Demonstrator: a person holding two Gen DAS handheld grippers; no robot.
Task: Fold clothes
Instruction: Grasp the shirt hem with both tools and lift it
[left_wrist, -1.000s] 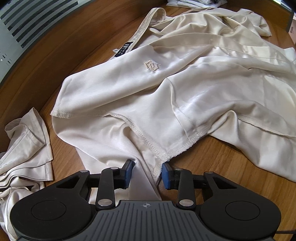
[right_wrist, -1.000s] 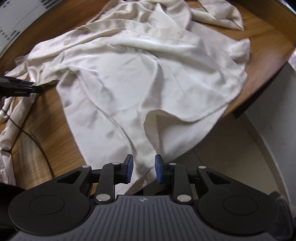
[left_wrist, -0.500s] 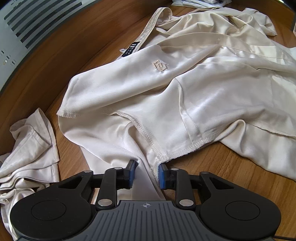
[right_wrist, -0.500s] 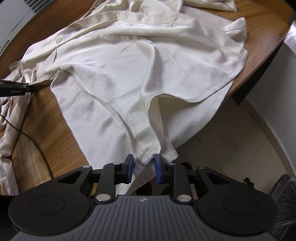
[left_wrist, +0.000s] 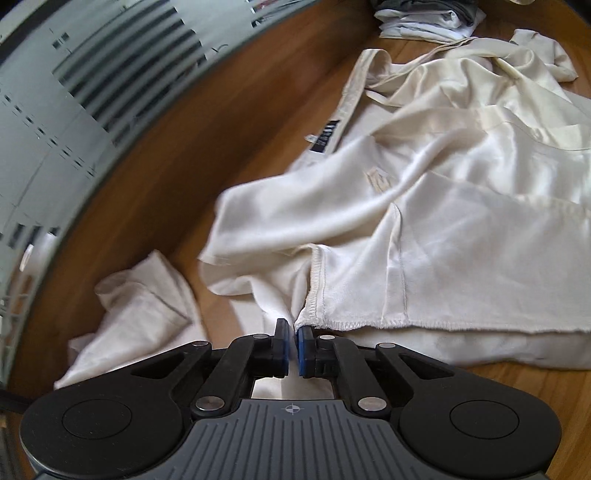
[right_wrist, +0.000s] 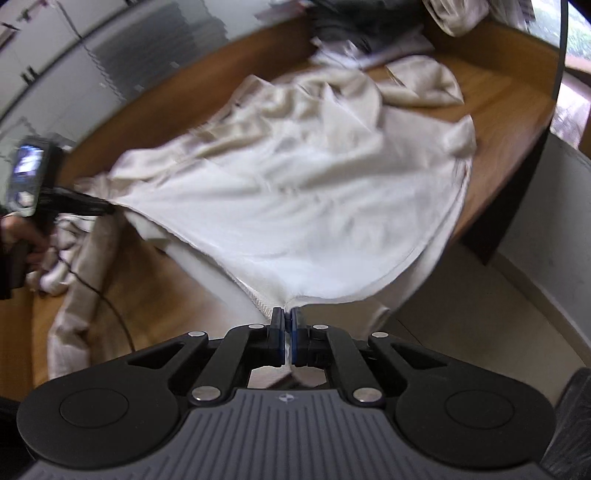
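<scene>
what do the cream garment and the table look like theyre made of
Cream garment: looks like satin or silk-like woven cloth, glossy; it shows soft highlights along its folds and stitched hems. The exact fibre can't be told.
Table: looks like wood or wood-look laminate, brown with visible grain lines and a smooth, slightly shiny surface.

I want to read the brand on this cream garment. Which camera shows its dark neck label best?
The left wrist view: the dark label lies unobstructed by the collar band of the cream garment, though its print is too small to read. The right wrist view shows the same garment blurred, with no label discernible.
</scene>
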